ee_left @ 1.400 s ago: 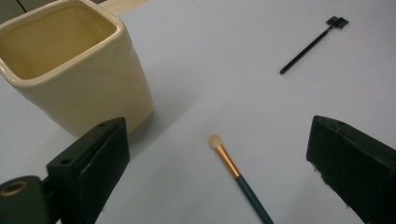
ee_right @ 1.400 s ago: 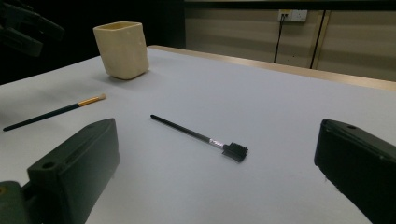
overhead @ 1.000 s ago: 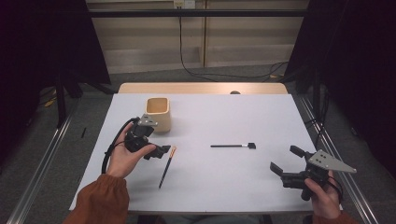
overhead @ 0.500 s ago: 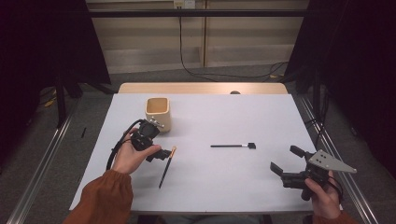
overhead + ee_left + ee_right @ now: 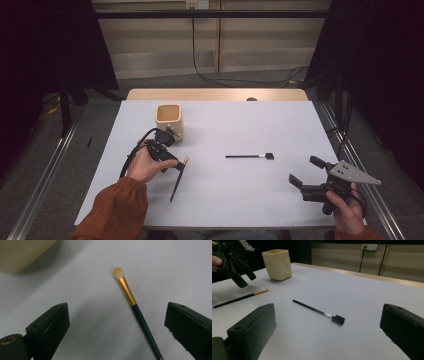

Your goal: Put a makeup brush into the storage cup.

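A thin brush (image 5: 177, 179) with a dark handle, gold ferrule and pale tip lies at the table's left. My left gripper (image 5: 170, 161) hovers over its tip end, just in front of a cream square cup (image 5: 169, 120). In the left gripper view the jaws of the left gripper (image 5: 117, 315) stand open, with the brush (image 5: 127, 291) lying between them and untouched. A black brush with a small comb head (image 5: 247, 156) lies mid-table. My right gripper (image 5: 303, 170) is open at the near right. In its own view the right gripper (image 5: 328, 322) faces that black brush (image 5: 318, 311) from a distance.
The white table top (image 5: 240, 125) has a wooden far edge (image 5: 215, 94). The right gripper view takes in the cup (image 5: 277, 263), the gold-ferruled brush (image 5: 242, 298) and the left gripper (image 5: 237, 267) at far left. A cable (image 5: 131, 155) loops from the left gripper.
My left gripper has shifted slightly away from the cup and down over the brush's tip end. The right gripper and both brushes have not moved.
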`<action>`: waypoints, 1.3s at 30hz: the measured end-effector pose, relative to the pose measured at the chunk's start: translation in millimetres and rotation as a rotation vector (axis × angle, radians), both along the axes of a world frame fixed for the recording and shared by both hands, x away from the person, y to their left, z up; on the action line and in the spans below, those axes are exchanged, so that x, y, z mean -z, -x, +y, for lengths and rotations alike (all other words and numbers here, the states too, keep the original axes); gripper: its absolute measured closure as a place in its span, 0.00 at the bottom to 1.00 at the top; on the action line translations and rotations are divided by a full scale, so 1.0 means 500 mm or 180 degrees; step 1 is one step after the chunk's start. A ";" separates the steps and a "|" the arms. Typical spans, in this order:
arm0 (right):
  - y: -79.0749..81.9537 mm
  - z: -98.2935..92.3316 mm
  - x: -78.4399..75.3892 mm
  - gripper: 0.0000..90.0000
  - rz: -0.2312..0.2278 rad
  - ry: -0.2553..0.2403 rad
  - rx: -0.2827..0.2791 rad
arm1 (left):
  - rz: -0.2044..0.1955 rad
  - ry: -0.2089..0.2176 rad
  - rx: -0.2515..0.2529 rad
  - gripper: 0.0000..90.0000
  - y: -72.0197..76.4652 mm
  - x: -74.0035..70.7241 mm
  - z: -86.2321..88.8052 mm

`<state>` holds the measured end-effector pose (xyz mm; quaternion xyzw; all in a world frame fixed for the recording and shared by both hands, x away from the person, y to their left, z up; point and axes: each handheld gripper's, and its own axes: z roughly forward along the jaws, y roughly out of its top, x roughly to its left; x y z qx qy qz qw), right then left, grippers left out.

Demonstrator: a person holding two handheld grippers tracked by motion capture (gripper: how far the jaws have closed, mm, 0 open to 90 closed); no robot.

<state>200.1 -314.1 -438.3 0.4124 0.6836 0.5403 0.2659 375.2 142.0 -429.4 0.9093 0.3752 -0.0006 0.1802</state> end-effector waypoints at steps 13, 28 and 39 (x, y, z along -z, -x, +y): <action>0.001 0.003 0.000 0.00 -0.0003 0.0039 -0.0055 | 0.0071 -0.0149 0.0027 0.43 0.015 0.015 -0.027; -0.001 0.005 0.003 0.00 0.0020 0.0054 -0.0070 | 0.0253 -0.0274 -0.0119 0.71 0.020 0.026 -0.059; -0.003 0.006 0.004 0.00 0.0034 0.0076 -0.0077 | 0.0220 -0.0448 -0.0154 0.78 0.020 0.031 -0.068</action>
